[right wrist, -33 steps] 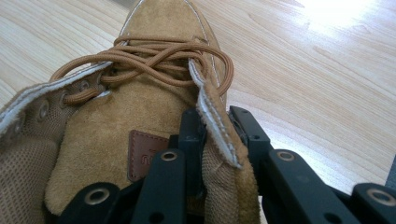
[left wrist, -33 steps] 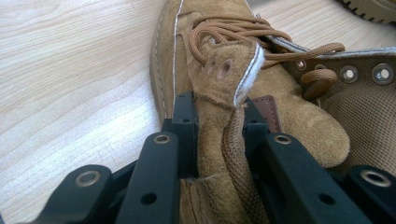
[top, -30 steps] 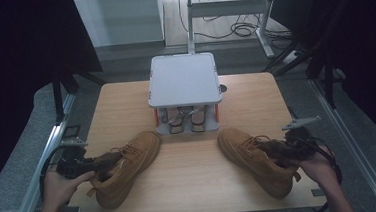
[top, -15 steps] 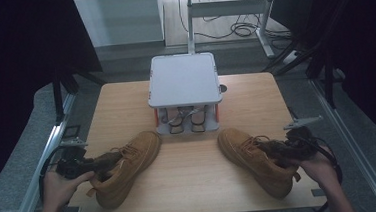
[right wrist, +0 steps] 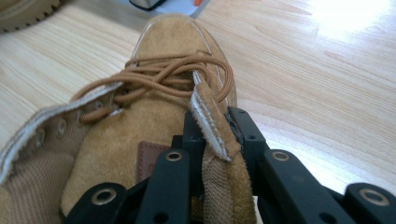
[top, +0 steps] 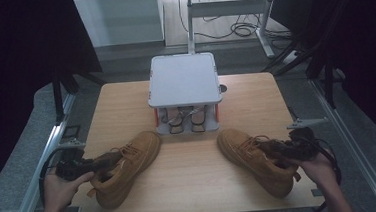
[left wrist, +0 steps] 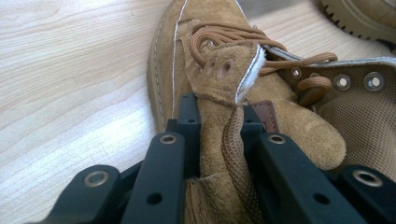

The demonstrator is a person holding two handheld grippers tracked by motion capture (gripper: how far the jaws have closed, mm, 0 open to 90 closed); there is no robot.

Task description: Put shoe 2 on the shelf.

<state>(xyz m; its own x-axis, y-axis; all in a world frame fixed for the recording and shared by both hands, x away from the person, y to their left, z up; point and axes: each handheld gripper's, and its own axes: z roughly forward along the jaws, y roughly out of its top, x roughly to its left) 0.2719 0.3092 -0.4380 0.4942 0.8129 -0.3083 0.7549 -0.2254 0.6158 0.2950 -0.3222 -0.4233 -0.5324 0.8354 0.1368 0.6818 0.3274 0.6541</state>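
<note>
The left tool (left wrist: 215, 140) is clamped on the collar edge of a tan suede lace-up boot (top: 125, 166), a lace caught between its jaws; the right tool (right wrist: 217, 140) pinches the collar edge of the matching tan boot (top: 255, 157). Both boots rest on the pale wooden surface (top: 191, 186), one each side in front of the grey square-topped rack (top: 183, 79), toes angled toward it. Judging by this, the grasps are made; lifting and placing the pair is left.
</note>
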